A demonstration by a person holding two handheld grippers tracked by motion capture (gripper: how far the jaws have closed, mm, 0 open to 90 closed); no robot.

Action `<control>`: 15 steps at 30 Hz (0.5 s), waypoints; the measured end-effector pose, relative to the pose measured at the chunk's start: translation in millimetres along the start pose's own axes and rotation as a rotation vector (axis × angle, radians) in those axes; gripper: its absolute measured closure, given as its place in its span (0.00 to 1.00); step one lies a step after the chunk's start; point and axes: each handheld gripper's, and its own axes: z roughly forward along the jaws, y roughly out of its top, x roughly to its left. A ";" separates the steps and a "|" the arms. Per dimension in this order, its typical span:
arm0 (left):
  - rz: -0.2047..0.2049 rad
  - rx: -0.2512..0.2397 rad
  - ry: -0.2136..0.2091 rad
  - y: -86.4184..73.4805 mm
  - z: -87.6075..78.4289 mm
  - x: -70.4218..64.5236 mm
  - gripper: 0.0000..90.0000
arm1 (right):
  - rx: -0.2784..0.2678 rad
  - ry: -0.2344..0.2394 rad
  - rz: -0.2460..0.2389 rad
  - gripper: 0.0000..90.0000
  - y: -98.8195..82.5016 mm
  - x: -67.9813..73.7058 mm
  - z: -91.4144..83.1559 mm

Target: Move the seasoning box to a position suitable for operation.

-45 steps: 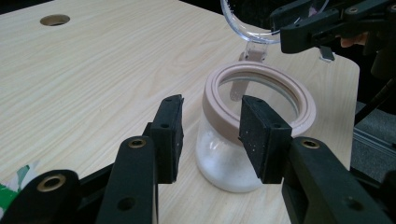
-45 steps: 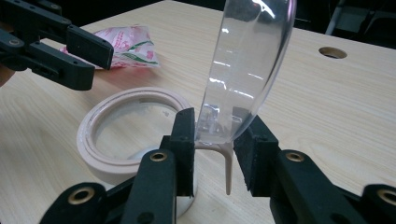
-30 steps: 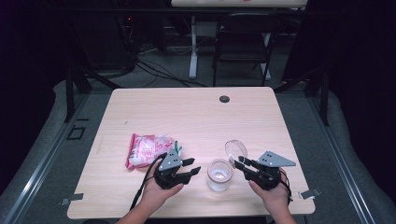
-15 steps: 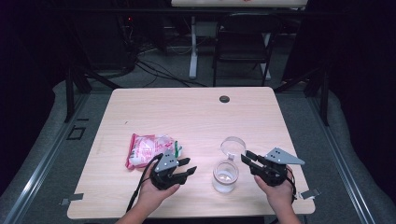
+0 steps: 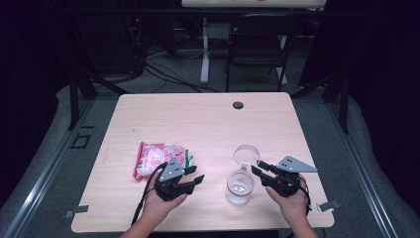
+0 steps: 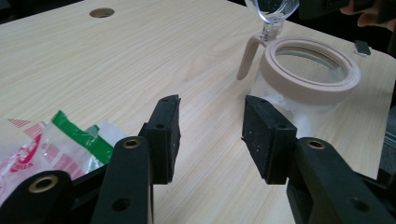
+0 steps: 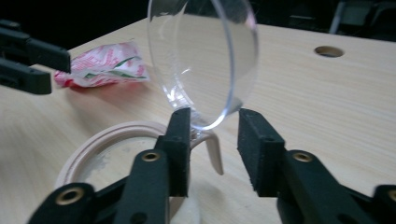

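beside the jar (image 5: 239,187), right claw (image 5: 259,168) level, open

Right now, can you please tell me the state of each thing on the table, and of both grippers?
Jar: upright on the table, open.
Lid: clear, flipped up on its hinge.
Packet: lying flat, looks sealed.
Left gripper: open, nothing between its jaws.
Right gripper: jaws have just been opening; lid edge between them, not pressed.
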 end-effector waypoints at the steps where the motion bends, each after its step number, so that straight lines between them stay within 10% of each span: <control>1: -0.003 -0.006 0.003 0.0 -0.9 1.2 0.63 | 0.010 0.015 0.000 0.69 -0.3 0.2 1.6; 15: -0.020 0.001 0.017 -4.5 -4.5 3.9 0.63 | 0.042 0.077 0.026 0.63 -2.1 0.1 25.2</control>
